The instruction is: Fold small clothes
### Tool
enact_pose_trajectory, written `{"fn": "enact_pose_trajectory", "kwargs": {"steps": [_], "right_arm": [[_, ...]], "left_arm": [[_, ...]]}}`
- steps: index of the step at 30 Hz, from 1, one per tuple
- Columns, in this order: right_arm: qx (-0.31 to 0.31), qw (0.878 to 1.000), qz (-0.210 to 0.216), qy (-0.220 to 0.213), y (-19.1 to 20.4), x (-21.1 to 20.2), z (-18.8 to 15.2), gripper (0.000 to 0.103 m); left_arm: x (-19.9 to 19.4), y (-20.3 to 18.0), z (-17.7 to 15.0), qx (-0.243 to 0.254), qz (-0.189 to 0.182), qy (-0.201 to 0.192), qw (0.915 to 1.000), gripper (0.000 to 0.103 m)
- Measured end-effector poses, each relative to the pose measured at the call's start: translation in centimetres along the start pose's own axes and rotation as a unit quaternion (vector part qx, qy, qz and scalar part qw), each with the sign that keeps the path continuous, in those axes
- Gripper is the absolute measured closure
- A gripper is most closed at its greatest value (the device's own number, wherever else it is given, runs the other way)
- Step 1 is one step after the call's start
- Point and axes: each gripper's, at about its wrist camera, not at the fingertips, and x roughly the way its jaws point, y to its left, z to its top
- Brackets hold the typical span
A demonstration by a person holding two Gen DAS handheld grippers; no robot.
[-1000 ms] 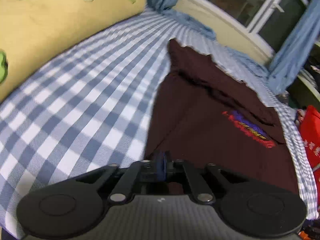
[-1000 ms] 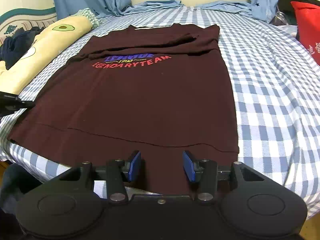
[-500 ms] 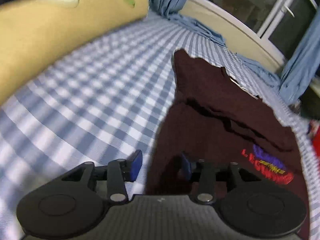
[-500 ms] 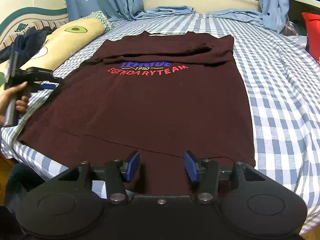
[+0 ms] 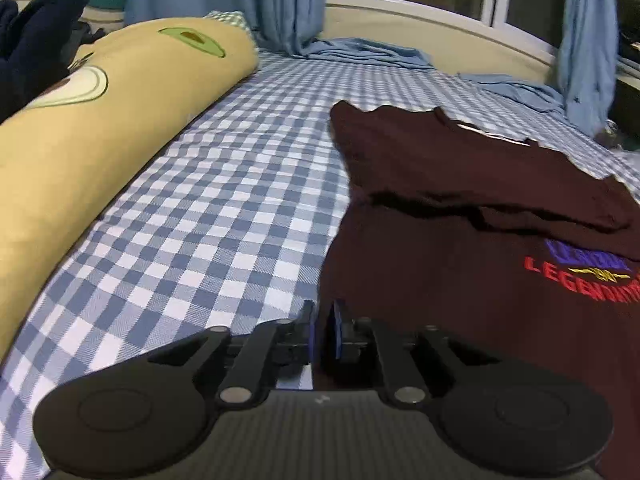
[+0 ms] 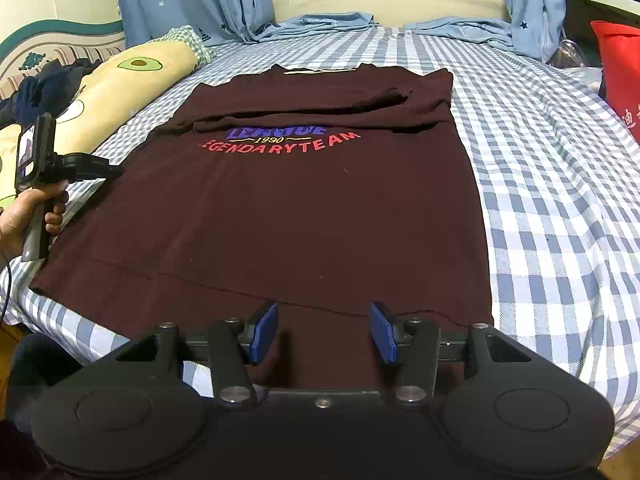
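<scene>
At the T-shirt's [image 5: 460,300] edge, left gripper [image 5: 320,334] closing, seemingly pinching cloth; right gripper [image 6: 324,332] half-open.

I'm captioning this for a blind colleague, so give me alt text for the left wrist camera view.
The left gripper, its jaws closing, sits at the left side edge of a dark maroon T-shirt laid flat on a blue-and-white checked bedsheet. A long yellow avocado-print pillow lies along the left, with blue curtains and a dark window behind.
</scene>
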Motion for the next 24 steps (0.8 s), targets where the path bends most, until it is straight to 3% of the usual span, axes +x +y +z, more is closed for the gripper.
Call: {"fn": "enact_pose_trajectory", "kwargs": {"steps": [1, 2, 4, 9, 11, 15, 19, 22, 24], "right_arm": [[0.0, 1.0, -0.001, 0.0, 0.0, -0.1, 0.0, 0.049], [0.0, 1.0, -0.001, 0.0, -0.1, -0.2, -0.1, 0.048], [0.0, 1.0, -0.001, -0.002, -0.3, -0.5, -0.3, 0.043], [-0.026, 1.0, 0.0, 0.013, 0.3, -1.0, -1.1, 0.036], [-0.037, 0.999, -0.002, 0.024, 0.6, -1.0, -1.6, 0.028], [-0.035, 0.999, 0.001, 0.021, 1.0, -1.4, -2.0, 0.026], [-0.042, 0.999, 0.007, 0.011, 1.4, -1.7, -1.8, 0.024], [-0.042, 0.999, 0.013, 0.005, 1.5, -1.7, -1.6, 0.024], [-0.041, 0.999, 0.017, 0.003, 1.6, -1.8, -1.6, 0.024]], "left_arm": [[-0.9, 0.2, -0.2, 0.002, -0.007, -0.006, 1.0, 0.07], [-2.2, 0.3, -0.5, 0.006, -0.01, -0.018, 0.9998, 0.043], [-4.9, 0.1, -1.3, 0.023, -0.01, -0.043, 0.9988, 0.026], [-11.5, -1.9, -4.8, 0.115, -0.048, -0.036, 0.9916, 0.021], [-13.8, -3.8, -7.3, 0.18, -0.051, -0.024, 0.9821, 0.021], [-17.0, -7.5, -11.9, 0.308, -0.028, -0.017, 0.9509, 0.021], [-18.3, -9.9, -14.6, 0.37, -0.022, -0.009, 0.9289, 0.021], [-17.2, -11.6, -16.6, 0.436, 0.02, -0.011, 0.8995, 0.025], [-16.6, -12.3, -17.4, 0.464, 0.035, -0.019, 0.8852, 0.025]]}}
